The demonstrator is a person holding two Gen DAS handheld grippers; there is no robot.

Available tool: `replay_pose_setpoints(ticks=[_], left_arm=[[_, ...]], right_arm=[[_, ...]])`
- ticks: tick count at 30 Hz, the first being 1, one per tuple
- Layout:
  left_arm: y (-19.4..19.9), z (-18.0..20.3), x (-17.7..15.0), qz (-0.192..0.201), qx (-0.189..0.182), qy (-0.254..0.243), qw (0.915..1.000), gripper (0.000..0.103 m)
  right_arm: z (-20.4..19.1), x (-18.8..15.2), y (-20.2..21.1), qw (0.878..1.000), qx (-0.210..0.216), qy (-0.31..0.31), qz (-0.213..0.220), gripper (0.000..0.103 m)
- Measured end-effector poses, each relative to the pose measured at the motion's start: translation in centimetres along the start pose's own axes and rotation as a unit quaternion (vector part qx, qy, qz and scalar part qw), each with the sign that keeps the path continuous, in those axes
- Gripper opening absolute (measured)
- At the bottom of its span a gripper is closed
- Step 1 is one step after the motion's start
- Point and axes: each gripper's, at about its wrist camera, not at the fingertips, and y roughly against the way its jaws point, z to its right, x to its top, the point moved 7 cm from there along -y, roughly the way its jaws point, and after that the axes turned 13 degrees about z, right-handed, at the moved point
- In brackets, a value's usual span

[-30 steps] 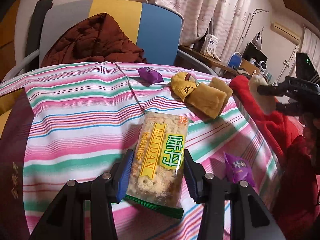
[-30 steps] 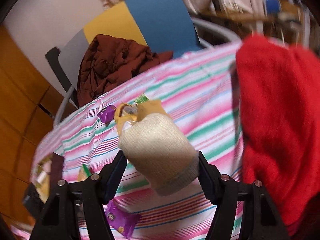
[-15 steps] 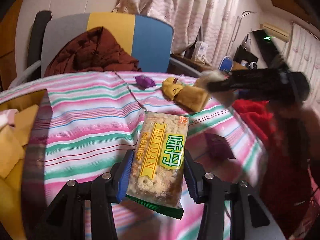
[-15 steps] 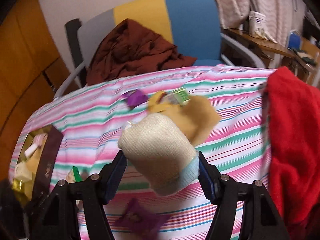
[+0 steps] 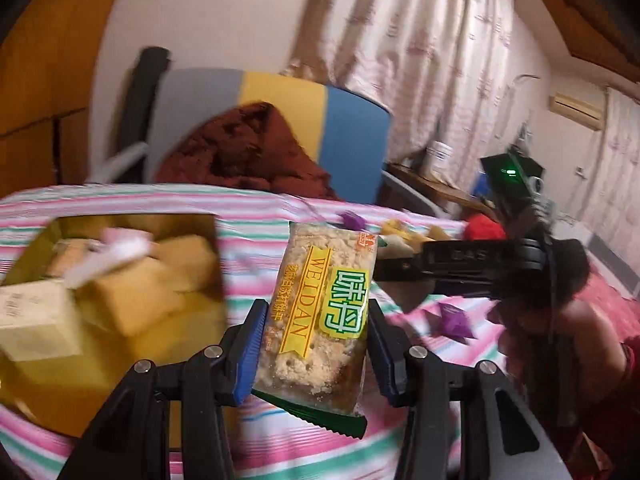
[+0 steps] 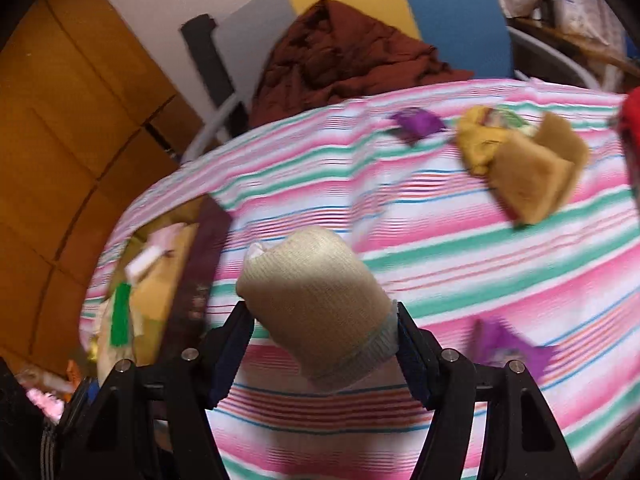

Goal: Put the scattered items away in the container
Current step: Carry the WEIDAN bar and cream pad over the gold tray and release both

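Note:
My left gripper is shut on a clear biscuit packet with a yellow and green label, held above the striped tablecloth. The open box, gold inside and holding several items, lies just to its left. My right gripper is shut on a rolled cream sock and holds it above the cloth; the box is to its left. The right gripper also crosses the left wrist view at the right.
Purple candy wrappers, yellow sponges and a yellow cloth lie scattered on the striped tablecloth. A chair with a brown jacket stands behind the table. A red garment is at the right.
Both grippers have swung left with their loads. The box has come into fuller view beside the left gripper and nearer the right one.

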Motion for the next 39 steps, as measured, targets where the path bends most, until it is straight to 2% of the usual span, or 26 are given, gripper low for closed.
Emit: replay_pose_setpoints(ticks=[3,6,11,16,20,24,26,31,39], left_arm=[[1.1,-3.1,0.5,0.006,0.041,0.014,0.9990,0.048],[1.8,-6.5,0.3,-0.005,0.082,0.046,0.9956,0.048],[1.7,-11.7,-1.0,-0.033,0.132,0.106,0.9850,0.048],[1.3,-13.3,-2.7,-0.058,0.148,0.109,0.9812,0.048],[0.6,-14.3,-3.8,-0.083,0.159,0.110,0.9776,0.048],[0.7,-14.4,-3.9,-0.085,0.161,0.115,0.9764,0.048],[0.6,-14.4,-4.0,-0.088,0.161,0.114,0.9763,0.052],[1.0,-14.2,-3.1,-0.074,0.157,0.135,0.9756,0.058],[2.2,-14.3,-1.9,-0.045,0.188,0.121,0.9736,0.059]], right_arm=[[-4.1,-0.1,-0.5,0.999,0.033,0.024,0.001,0.069],[-8.2,-0.3,-1.2,0.997,0.058,0.058,0.001,0.069],[-14.3,-1.1,-2.3,0.989,0.099,0.110,-0.006,0.070],[-17.5,-2.5,-4.0,0.982,0.108,0.154,-0.022,0.070],[-18.2,-3.2,-5.4,0.980,0.103,0.166,-0.034,0.070],[-18.6,-3.3,-6.3,0.979,0.100,0.172,-0.037,0.070],[-18.6,-3.2,-6.4,0.979,0.103,0.172,-0.037,0.070],[-18.2,-2.5,-4.8,0.982,0.111,0.151,-0.006,0.081],[-15.0,-1.3,-2.6,0.989,0.101,0.105,0.016,0.085]])
